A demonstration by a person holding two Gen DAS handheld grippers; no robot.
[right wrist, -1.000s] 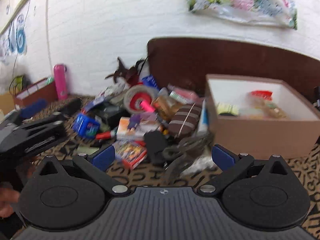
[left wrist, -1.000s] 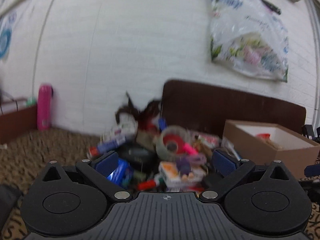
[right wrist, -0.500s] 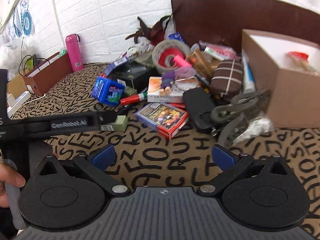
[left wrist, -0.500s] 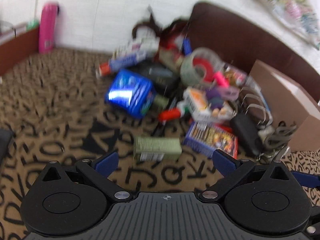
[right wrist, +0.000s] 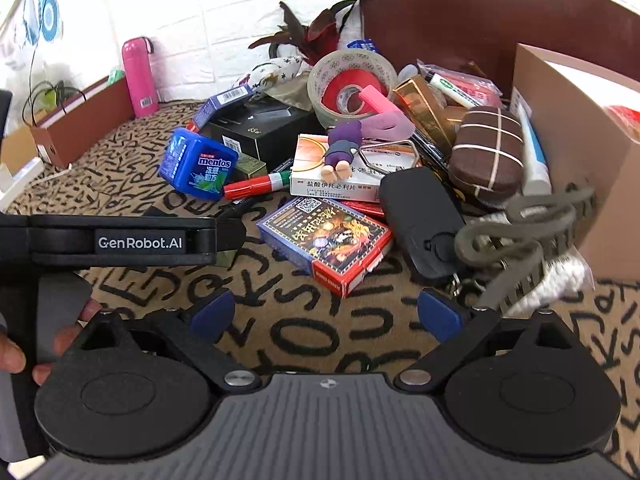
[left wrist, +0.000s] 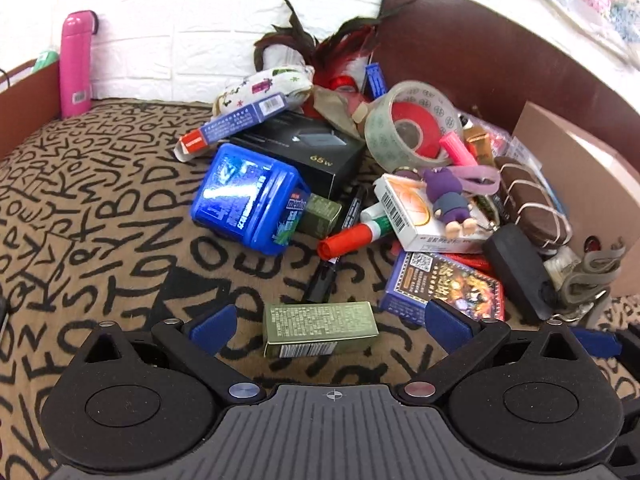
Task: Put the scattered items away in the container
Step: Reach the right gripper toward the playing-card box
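A small green box lies flat on the letter-patterned cloth at the lower centre of the left wrist view, between the spread blue fingertips of the left gripper, which touch nothing; that gripper is released. Just above the box a black marker points up toward the heap. At centre left sits a blue mint tub, with a red-capped glue stick beside it and a black carton behind. A roll of clear tape stands tilted at upper centre. A pack of cards lies at centre right, next to a black key case. The cardboard box, the container, stands at the right edge. A pink flask stands upright at the upper left, well apart from the pile.

In the right wrist view the right gripper hangs released over bare cloth at lower centre, its fingers wide apart and gripping nothing, with the cards just above and a grey strap at its upper right.
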